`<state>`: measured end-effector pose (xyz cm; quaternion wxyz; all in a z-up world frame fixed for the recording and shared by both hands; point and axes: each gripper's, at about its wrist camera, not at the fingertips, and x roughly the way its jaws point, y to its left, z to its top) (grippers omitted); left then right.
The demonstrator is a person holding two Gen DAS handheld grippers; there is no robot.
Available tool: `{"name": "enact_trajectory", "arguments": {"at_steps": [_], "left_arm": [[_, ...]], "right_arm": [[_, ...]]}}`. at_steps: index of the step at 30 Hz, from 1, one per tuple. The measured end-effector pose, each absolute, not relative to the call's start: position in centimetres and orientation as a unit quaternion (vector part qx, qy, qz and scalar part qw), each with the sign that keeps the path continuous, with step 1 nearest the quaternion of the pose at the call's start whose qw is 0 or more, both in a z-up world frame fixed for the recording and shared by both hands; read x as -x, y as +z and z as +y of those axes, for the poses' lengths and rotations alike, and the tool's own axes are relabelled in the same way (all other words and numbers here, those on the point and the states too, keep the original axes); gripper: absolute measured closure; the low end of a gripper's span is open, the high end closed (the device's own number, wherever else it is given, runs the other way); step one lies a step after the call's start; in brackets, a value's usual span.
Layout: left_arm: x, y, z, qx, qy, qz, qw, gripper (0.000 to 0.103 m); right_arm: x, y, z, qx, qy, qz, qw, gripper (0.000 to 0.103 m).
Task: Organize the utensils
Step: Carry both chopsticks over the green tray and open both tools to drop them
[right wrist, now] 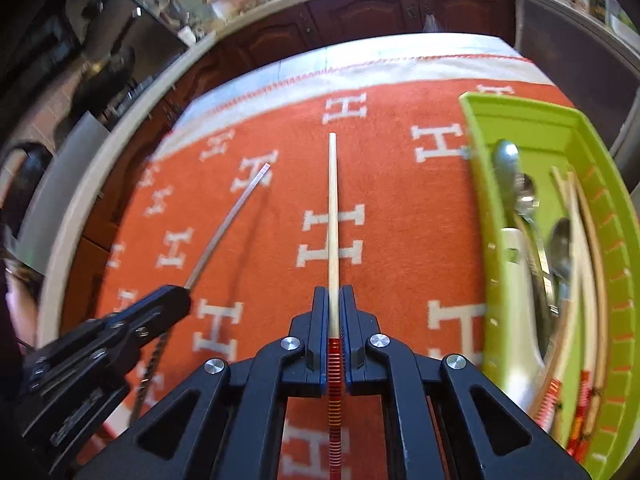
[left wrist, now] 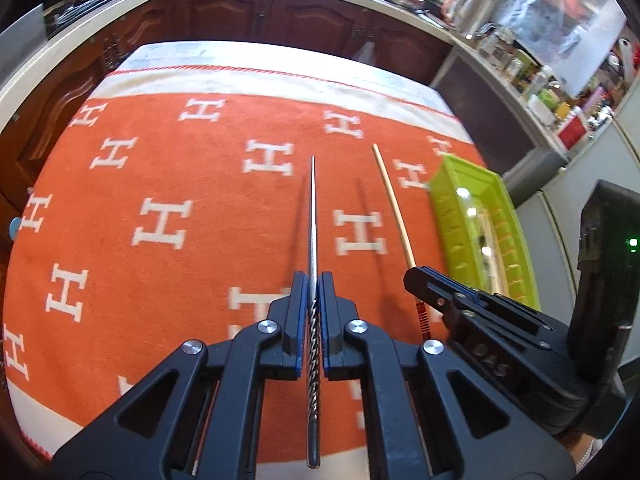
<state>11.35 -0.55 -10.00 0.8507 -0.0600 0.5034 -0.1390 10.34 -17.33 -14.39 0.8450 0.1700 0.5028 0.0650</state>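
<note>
My left gripper (left wrist: 314, 280) is shut on a metal chopstick (left wrist: 313, 216) with a twisted handle and holds it above the orange cloth, pointing away. It shows at the left of the right wrist view (right wrist: 176, 296), chopstick (right wrist: 232, 216) slanting up. My right gripper (right wrist: 334, 292) is shut on a wooden chopstick (right wrist: 333, 200) with a red-striped end. In the left wrist view this gripper (left wrist: 416, 276) and chopstick (left wrist: 390, 200) lie to the right. A green tray (right wrist: 480, 184) to the right holds spoons (right wrist: 516, 184) and wooden chopsticks (right wrist: 580, 240).
An orange cloth with white H marks (left wrist: 160, 220) covers the table. Dark wood cabinets (left wrist: 224, 12) and a light countertop run behind it. A cluttered shelf of jars and boxes (left wrist: 560, 92) stands at the far right. The green tray (left wrist: 452, 208) sits at the cloth's right edge.
</note>
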Motion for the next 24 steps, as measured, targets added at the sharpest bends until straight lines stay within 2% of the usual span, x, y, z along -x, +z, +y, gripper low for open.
{"name": "enact_trajectory", "arguments": {"at_steps": [10, 24], "left_arm": [[-8.9, -7.1, -9.1, 0.023, -0.226, 0.503, 0.834, 0.1], [-7.2, -8.4, -16.6, 0.017, -0.267, 0.513, 0.815, 0.099]], "right_arm": [[-5.5, -9.5, -24.5, -0.214, 0.021, 0.462, 0.86, 0.098], [-0.8, -10.5, -32.6, -0.221, -0.039, 0.465, 0.856, 0.098]]}}
